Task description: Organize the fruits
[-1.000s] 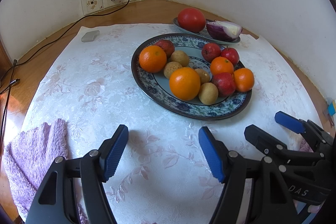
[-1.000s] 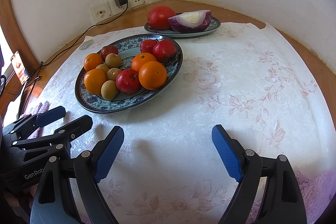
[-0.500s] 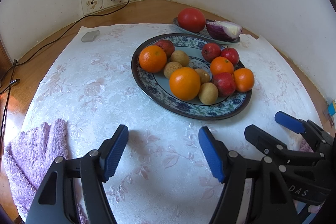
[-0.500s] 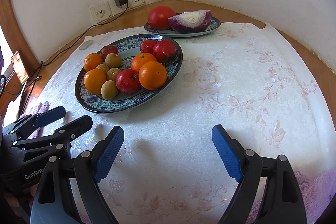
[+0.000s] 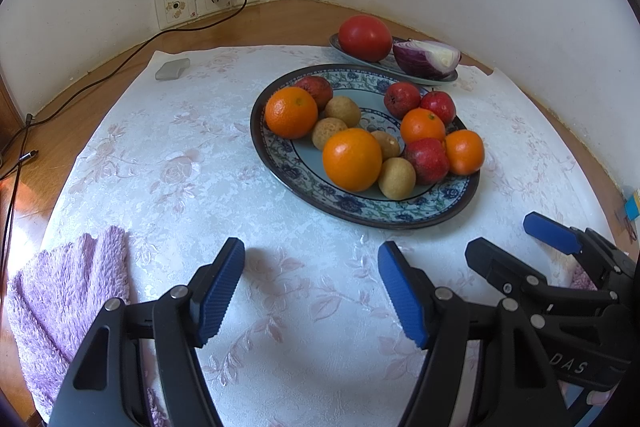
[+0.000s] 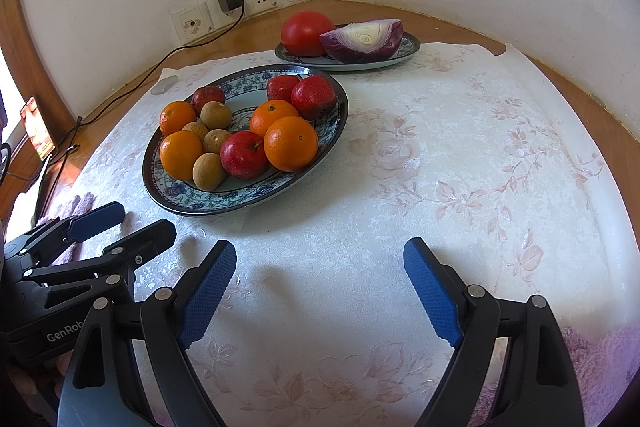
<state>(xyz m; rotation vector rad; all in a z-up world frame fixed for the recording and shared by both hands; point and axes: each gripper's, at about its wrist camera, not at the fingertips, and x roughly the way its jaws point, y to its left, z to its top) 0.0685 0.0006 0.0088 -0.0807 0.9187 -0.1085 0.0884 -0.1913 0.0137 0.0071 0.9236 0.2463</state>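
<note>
- Fruits (image 5: 352, 159) all sit on the big patterned plate (image 5: 280, 163): four oranges, four red apple-like ones, four small tan round ones (longan-like, can't confirm).
- Loose grouping: tan ones in the middle, oranges and reds mixed on both sides, many touching. No fruit lies on the cloth.
- Plate sits mid-tabletop, toward the far right corner. Small plate (image 6: 408, 47) just behind it, almost rim to rim, holds a tomato (image 6: 306, 33) and a cut red onion (image 6: 364, 41).
- Left gripper (image 5: 312, 291) has its jaws wide apart and holds nothing; it hovers over the cloth near the front edge, short of the plate.
- Right gripper (image 6: 316, 295) is likewise spread and empty, alongside it at the front edge.
- Stage is ambiguous: this fits fruit gathered on the plate and done, or a mixed pile awaiting sorting by kind. Can't settle it from here.
- Risks if anything gets picked:
  - Round fruit packed tight: nudging one likely rolls its neighbours over the shallow rim.
  - Tan ones are small and wedged between bigger fruit, so the jaws may clip an orange or pinch two at once.
  - Tablecloth (image 6: 440, 147) looks thin and loose; dragging a jaw on it could shift the plate.
  - Grippers are close together: collision risk if both reach in.
- Purple towel (image 5: 60, 299) at the front left corner, small grey object (image 5: 172, 69) at the far left; both well clear.
</note>
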